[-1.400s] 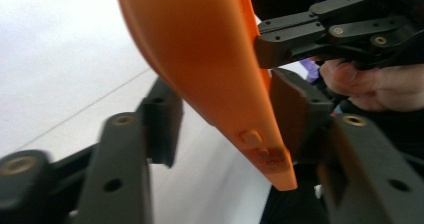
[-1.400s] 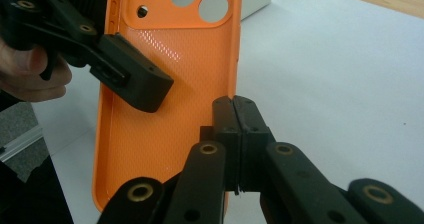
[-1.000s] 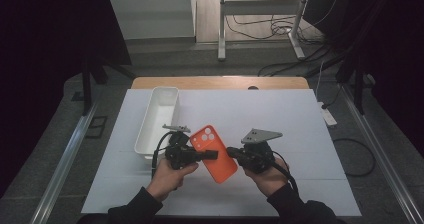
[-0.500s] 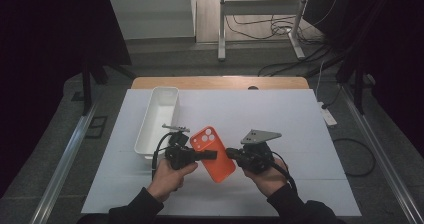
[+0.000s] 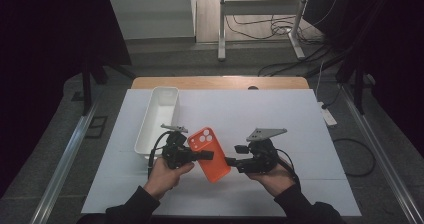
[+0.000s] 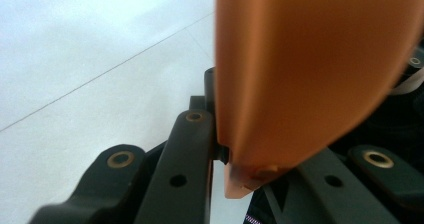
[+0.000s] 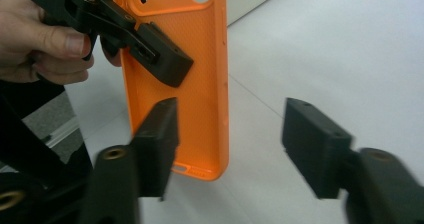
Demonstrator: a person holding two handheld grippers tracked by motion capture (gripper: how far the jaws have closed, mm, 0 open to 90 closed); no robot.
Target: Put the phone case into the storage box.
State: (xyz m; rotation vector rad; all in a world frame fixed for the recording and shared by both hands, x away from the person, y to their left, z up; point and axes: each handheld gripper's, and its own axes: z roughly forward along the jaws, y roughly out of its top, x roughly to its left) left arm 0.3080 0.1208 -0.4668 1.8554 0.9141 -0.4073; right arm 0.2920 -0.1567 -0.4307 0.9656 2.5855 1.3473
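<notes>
Nearest the camera in the high view, two dark-sleeved forearms come in from the bottom edge, each hand wrapped around a black two-jaw gripper.

The left gripper is clamped on the orange silicone phone case with three camera holes, gripping its long edge about midway; in the left gripper view the jaws pinch the case wall right in front of the lens, and in the right gripper view one jaw lies across the textured inner face. The left hand holds the tool just above the white table, so the case hangs off the surface, tilted, with its camera end pointing away from the person and its lower end towards them.

The right gripper sits just right of the case, near its lower end, and its jaws have just been opening. In the right gripper view they stand apart, one jaw in front of the case's lower part, the other over bare table, and the pads do not press on it. The right hand holds that tool level, pointing leftwards, a grey three-cornered plate on top.

Farther back, left of the case, a long white rectangular plastic bin lies lengthwise on the table. Beyond the white top runs a strip of bare wood, then the grey floor with cables and metal legs.
</notes>
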